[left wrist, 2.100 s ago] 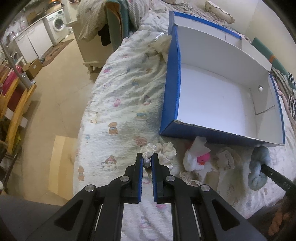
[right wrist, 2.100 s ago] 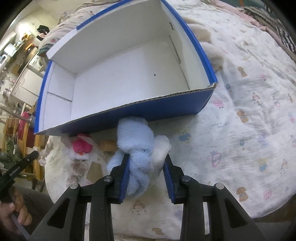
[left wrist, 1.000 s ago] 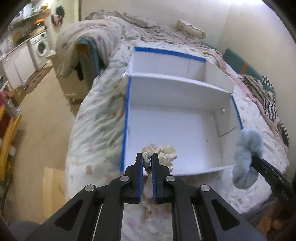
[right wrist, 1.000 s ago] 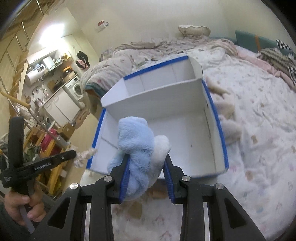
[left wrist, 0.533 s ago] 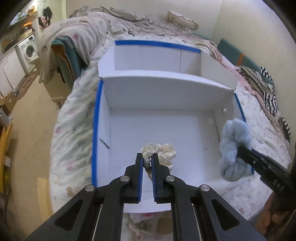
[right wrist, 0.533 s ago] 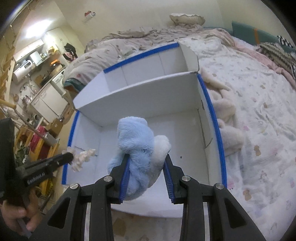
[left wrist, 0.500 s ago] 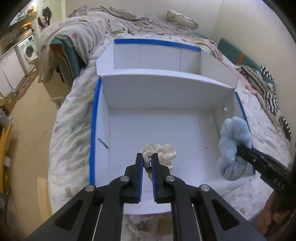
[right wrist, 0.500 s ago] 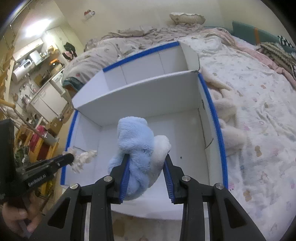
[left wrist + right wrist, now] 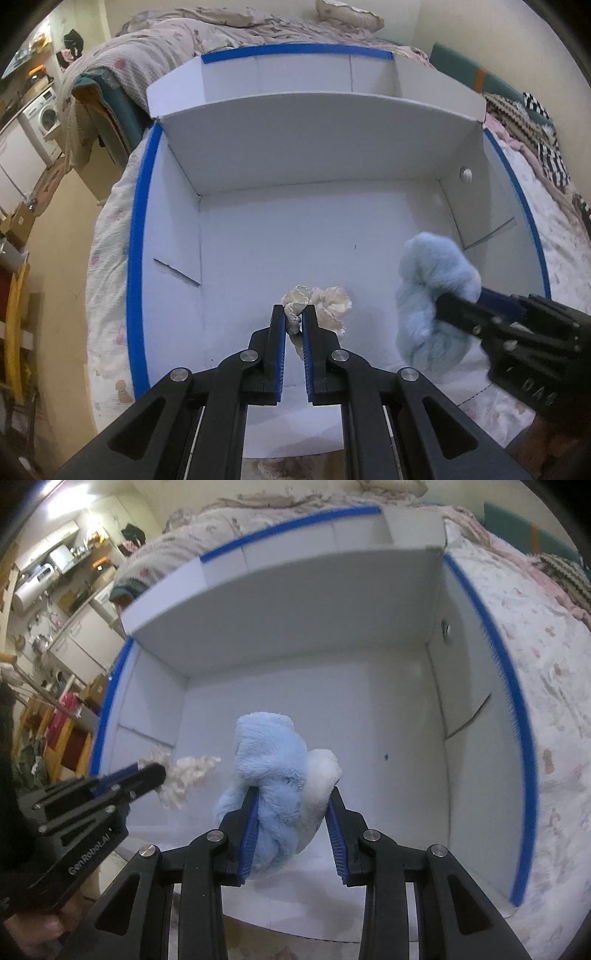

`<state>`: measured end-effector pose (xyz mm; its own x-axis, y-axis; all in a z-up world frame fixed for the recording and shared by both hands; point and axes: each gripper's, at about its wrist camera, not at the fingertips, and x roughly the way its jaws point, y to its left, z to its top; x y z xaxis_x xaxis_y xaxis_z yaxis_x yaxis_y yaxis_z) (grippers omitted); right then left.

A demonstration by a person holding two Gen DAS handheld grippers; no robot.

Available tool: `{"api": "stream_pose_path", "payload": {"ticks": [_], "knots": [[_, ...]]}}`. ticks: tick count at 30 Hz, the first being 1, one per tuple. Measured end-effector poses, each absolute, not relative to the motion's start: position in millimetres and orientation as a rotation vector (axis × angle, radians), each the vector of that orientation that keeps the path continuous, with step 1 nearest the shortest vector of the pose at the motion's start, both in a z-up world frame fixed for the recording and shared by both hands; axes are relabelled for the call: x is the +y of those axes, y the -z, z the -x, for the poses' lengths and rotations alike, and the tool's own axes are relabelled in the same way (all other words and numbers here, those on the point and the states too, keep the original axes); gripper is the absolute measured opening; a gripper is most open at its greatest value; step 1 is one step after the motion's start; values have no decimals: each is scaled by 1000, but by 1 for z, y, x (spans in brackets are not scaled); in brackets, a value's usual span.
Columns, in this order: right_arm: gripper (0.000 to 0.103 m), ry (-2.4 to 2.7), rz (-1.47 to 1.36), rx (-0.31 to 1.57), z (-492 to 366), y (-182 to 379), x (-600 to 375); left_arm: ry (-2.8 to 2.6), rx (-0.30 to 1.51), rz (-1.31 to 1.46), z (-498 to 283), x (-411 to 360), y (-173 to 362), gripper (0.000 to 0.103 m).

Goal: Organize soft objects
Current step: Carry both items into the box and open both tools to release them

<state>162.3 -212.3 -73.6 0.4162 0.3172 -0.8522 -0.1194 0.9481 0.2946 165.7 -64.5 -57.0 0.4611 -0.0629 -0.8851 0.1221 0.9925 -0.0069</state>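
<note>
The left gripper (image 9: 294,318) has its jaws pinched tight on a cream, ruffled fabric scrunchie (image 9: 325,301), whose loose frills bunch out past the blue pads to the right. The right gripper (image 9: 291,805) clamps a fluffy light-blue and white plush bundle (image 9: 280,771), the pile bulging up between and above its jaws. Both grippers point steeply down into the large front compartment of a white cardboard box with blue-taped edges (image 9: 138,236), the scrunchie nearer the box's left wall and front edge, the plush nearer its right wall. A white divider separates off a narrower back compartment. The box rests on a bed covered by a cartoon-printed quilt (image 9: 554,686).
</note>
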Motion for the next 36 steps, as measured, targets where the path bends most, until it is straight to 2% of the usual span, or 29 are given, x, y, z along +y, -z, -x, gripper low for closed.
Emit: {"api": "stream_pose_path", "payload": {"ticks": [5, 21, 24, 27, 30, 31, 32, 34, 36], "knots": [[38, -237, -133, 1114, -160, 79, -207, 113, 1102, -66, -166, -66, 66, 8], [45, -240, -195, 1122, -158, 84, -212, 115, 1113, -47, -169, -64, 72, 9], [51, -241, -206, 1107, -157, 83, -214, 117, 1112, -46, -168, -64, 72, 9], [62, -244, -232, 1096, -156, 80, -217, 116, 1113, -50, -167, -65, 72, 10], [66, -240, -253, 1081, -157, 75, -221, 118, 1109, -58, -166, -66, 69, 22], [71, -241, -257, 1078, -157, 74, -222, 117, 1102, -63, -165, -66, 68, 32], [76, -241, -259, 1072, -157, 72, -222, 115, 1097, -65, -165, -66, 66, 46], [76, -236, -260, 1057, -157, 69, -223, 104, 1070, -71, -164, -66, 60, 62], [80, -227, -257, 1041, -157, 65, -223, 98, 1037, -69, -162, -65, 53, 64]]}}
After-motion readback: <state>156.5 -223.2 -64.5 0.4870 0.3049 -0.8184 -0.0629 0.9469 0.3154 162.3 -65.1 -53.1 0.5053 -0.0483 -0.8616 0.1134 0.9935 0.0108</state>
